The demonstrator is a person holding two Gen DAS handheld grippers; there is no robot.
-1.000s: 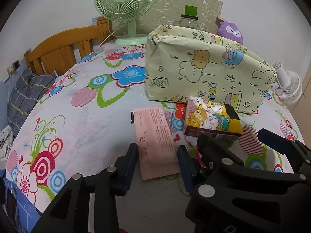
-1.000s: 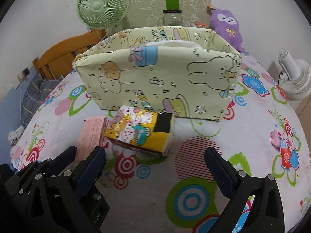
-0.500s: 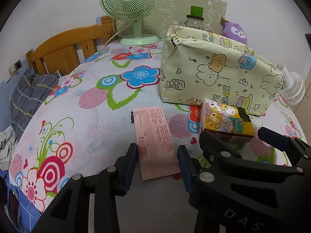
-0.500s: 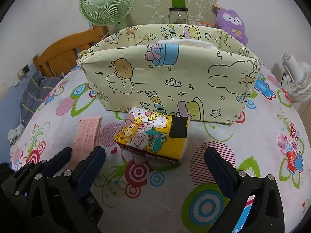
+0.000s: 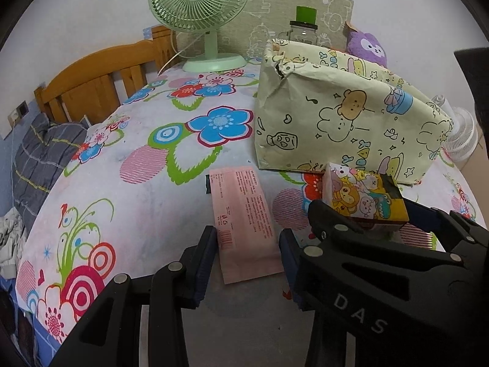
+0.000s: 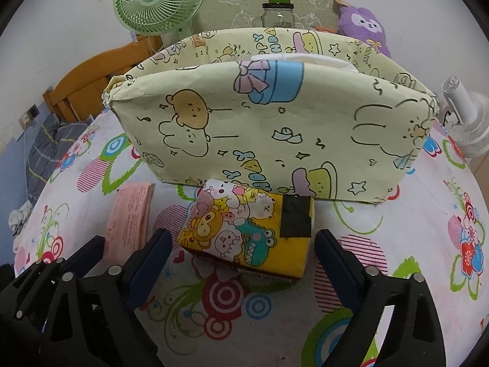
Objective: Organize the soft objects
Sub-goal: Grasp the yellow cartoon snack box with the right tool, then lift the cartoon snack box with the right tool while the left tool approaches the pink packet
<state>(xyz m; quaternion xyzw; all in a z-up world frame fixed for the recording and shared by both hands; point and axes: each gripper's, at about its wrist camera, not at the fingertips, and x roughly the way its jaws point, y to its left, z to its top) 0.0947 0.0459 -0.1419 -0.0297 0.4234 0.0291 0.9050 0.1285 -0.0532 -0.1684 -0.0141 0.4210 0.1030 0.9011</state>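
A flat pink packet point(image 5: 244, 220) lies lengthwise between the fingers of my left gripper point(image 5: 247, 235), which is shut on its long edges just over the floral tablecloth point(image 5: 152, 202). A yellow tissue pack point(image 6: 247, 232) printed with cartoon animals sits right in front of a cream cartoon-printed bag point(image 6: 259, 140). My right gripper point(image 6: 243, 241) straddles this pack. Its jaws are closing, and a small gap shows between each pad and the pack. Something white point(image 6: 299, 59) peeks out of the bag's open top. The pink packet point(image 6: 131, 214) shows at the left of the right wrist view.
Behind the bag stand a green fan point(image 5: 198, 6), a jar with a green lid point(image 5: 302, 27) and a purple plush point(image 5: 366, 46). A white fan point(image 6: 464, 122) is off the table's right edge. A wooden headboard point(image 5: 91, 85) and grey plaid bedding point(image 5: 39, 153) lie to the left.
My right gripper has moved forward until the yellow pack sits between its fingers, and its jaws have narrowed. The left gripper has drifted slightly, the pink packet staying between its fingers.
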